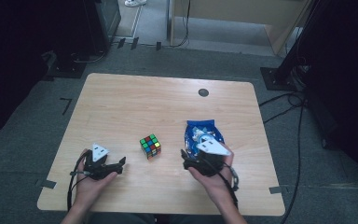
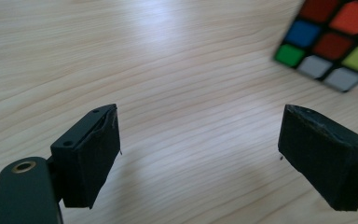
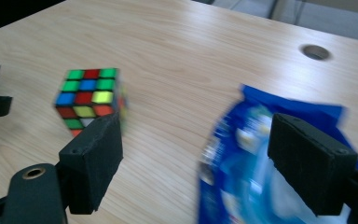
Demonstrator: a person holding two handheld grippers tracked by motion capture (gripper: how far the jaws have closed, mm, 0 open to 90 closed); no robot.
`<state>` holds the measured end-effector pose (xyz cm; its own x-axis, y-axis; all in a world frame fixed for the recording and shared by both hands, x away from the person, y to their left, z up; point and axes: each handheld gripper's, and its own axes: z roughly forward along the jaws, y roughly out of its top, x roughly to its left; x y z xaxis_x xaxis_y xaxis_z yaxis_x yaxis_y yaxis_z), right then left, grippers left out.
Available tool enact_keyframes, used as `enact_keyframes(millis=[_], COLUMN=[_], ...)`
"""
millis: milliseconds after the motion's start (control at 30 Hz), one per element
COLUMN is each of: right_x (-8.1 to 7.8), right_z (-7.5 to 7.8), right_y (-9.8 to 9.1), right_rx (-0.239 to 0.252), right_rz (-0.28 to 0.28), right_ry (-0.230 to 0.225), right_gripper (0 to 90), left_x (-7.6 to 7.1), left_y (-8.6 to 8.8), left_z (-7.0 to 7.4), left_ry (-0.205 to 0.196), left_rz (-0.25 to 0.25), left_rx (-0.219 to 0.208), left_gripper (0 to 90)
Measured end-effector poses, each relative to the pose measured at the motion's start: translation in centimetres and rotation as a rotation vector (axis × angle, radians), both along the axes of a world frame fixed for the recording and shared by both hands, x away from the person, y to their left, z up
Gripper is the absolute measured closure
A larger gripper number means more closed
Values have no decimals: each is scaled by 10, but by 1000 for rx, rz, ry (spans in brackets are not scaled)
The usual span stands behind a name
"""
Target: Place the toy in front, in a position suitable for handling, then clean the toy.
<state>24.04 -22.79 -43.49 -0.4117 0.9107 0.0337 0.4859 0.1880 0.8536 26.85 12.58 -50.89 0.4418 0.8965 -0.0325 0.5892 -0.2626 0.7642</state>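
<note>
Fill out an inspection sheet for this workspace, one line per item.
Surface: light wooden table, a round grommet hole near its far edge.
Job's things: blue snack bag lying flat just beyond the right claw; scrambled puzzle cube standing at mid-table between the two claws.
Clutter: nothing seen.
Grippers: left claw open over bare wood, cube ahead to its right; right claw open, nothing pressed between its jaws, the bag ahead under its right jaw.
Cables: one black cable trails from the left claw off the near edge; more cables on the floor at right.
Surroundings: grey carpet, dark stands on both sides, wooden furniture beyond.
</note>
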Motion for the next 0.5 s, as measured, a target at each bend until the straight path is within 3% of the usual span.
enact_keyframes(millis=[33,167,300,367,500], right_x=[-3,-7,-3,0,4], right_z=[-3,-14,-18,-22,-29], right_y=[-20,-57,-71,-71,-71], right_rx=[12,56,71,50,71], right_rz=[-23,-88,-75,-77,-93], right_ry=[15,28,63,88,124], right_gripper=[213,343,459,501,548], left_x=[1,3,9,13,16], left_y=[-12,-31,-41,-45,-53], left_z=[0,-1,-1,-2,-3], left_ry=[-6,-12,-4,1,6], left_rz=[-38,-111,-139,-144,-162], left_rx=[-3,18,21,22,11], left_gripper=[129,129,128,128,130])
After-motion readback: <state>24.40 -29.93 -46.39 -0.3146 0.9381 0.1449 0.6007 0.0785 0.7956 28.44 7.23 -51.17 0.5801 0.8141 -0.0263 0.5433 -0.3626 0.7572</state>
